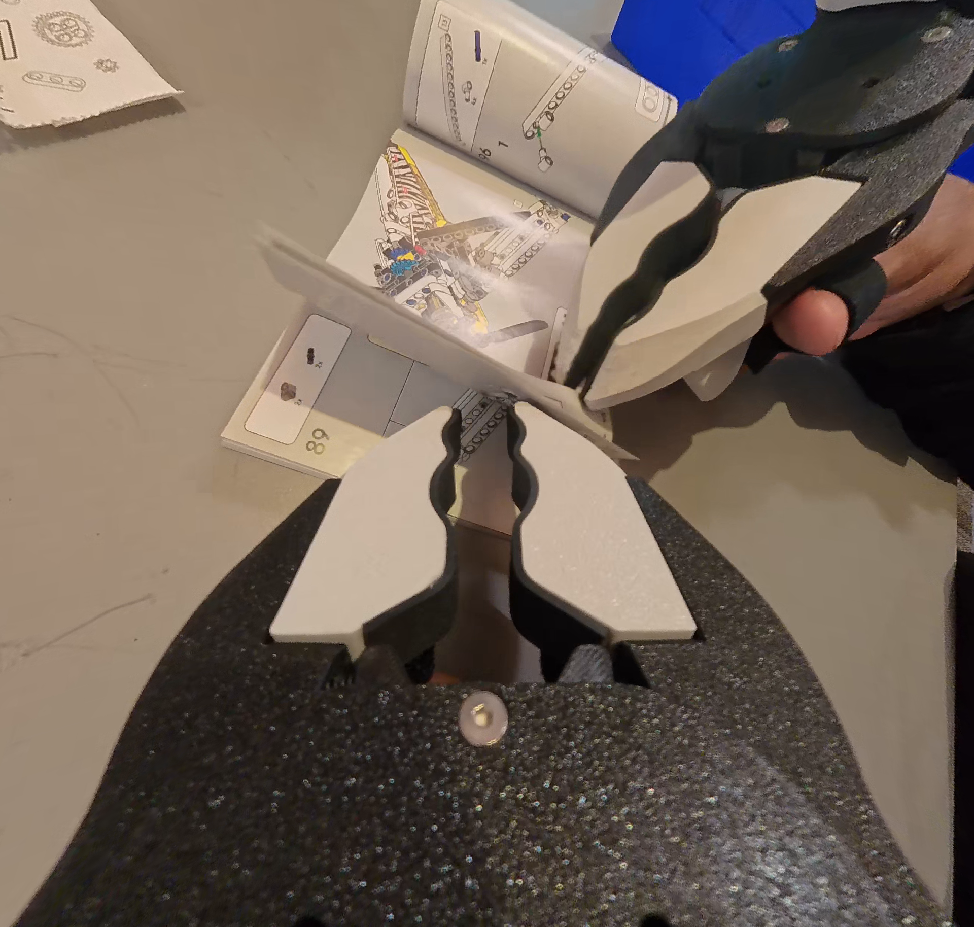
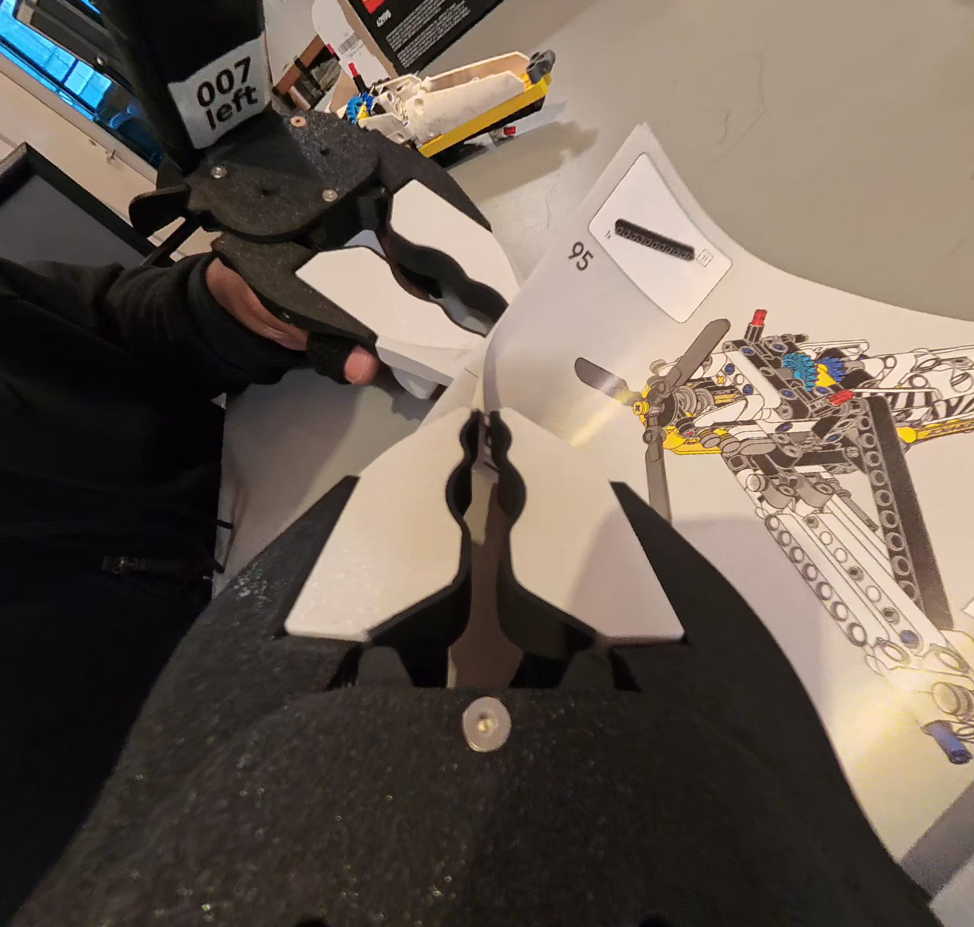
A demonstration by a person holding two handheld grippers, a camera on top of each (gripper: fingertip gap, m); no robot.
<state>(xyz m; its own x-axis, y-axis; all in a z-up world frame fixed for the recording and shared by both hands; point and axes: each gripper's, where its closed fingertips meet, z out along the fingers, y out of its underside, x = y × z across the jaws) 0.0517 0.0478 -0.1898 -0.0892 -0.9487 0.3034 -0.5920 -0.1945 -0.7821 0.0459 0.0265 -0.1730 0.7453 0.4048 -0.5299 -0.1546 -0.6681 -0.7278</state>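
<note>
One lifted, curling booklet page, glossy white.

The booklet is printed on white pages, with pale grey panels and a drawn model in white, black and grey, touched with yellow, blue and red and crossed by zebra stripes. Both grippers, the left gripper and the right gripper, are made up of speckled black bodies, off-white fingers and black wavy pads. The table is seen in plain grey-beige, the built model in white and yellow with a blue gear, and the box in black with a red badge.
</note>
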